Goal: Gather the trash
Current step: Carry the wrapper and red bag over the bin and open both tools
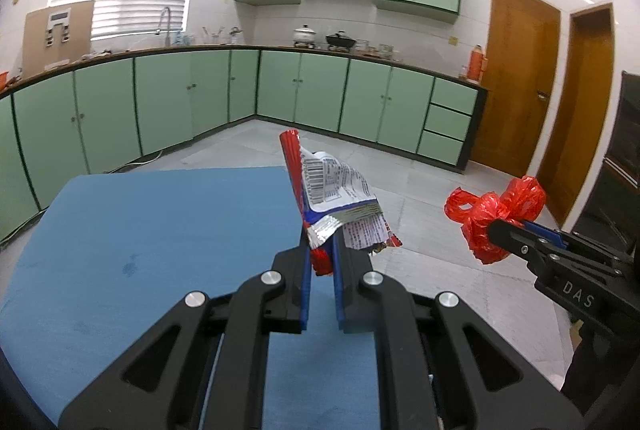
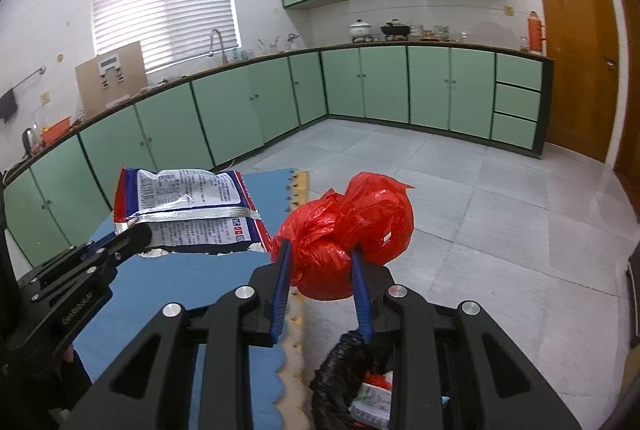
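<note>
My left gripper (image 1: 322, 250) is shut on a crumpled snack wrapper (image 1: 336, 197), white, red and blue with a foil edge, and holds it up over the right edge of the blue mat (image 1: 160, 242). The wrapper also shows in the right wrist view (image 2: 188, 213), with the left gripper (image 2: 136, 238) on its corner. My right gripper (image 2: 320, 262) is shut on a knotted red plastic bag (image 2: 348, 234), held in the air. The same bag (image 1: 492, 218) and right gripper (image 1: 496, 230) show at the right of the left wrist view. A black-lined trash bin (image 2: 352, 386) with trash inside is below the right gripper.
Green floor cabinets (image 1: 280, 101) line the far walls under a counter with a sink, pots and a cardboard box (image 1: 56, 33). Wooden doors (image 1: 516, 77) stand at the right. A grey tiled floor (image 2: 500, 230) lies beyond the mat. A dark cabinet (image 1: 624, 165) is at the far right.
</note>
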`<state>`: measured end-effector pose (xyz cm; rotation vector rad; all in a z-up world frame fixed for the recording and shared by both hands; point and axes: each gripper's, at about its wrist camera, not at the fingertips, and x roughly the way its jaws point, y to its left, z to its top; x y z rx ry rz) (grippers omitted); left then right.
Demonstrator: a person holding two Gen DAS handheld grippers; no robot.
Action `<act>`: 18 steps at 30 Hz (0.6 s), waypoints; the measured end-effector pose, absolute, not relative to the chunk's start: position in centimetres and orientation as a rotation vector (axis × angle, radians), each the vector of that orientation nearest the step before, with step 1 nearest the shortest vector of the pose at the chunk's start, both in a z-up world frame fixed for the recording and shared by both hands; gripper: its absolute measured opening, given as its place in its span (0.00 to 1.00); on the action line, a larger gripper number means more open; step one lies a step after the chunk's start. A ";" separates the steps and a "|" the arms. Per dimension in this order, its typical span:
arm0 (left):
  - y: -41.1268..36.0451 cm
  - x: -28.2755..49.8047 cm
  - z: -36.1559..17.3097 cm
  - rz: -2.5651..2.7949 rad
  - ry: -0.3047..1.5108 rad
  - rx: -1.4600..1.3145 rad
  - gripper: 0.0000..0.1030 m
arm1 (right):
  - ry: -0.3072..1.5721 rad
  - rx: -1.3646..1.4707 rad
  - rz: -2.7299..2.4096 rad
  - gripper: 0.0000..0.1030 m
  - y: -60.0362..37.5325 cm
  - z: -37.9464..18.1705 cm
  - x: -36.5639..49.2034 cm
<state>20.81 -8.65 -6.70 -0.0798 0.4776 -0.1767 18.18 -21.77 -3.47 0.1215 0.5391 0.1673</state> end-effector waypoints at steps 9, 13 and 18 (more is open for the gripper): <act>-13.3 19.7 -7.3 -0.262 0.481 -0.048 0.08 | 0.534 0.144 0.097 0.27 -25.8 -3.9 16.0; -15.4 19.5 -8.1 -0.308 0.497 -0.034 0.08 | 0.537 0.156 0.057 0.27 -27.6 -4.3 14.9; -17.8 19.8 -9.3 -0.358 0.532 -0.021 0.08 | 0.548 0.162 0.006 0.27 -29.8 -5.1 13.8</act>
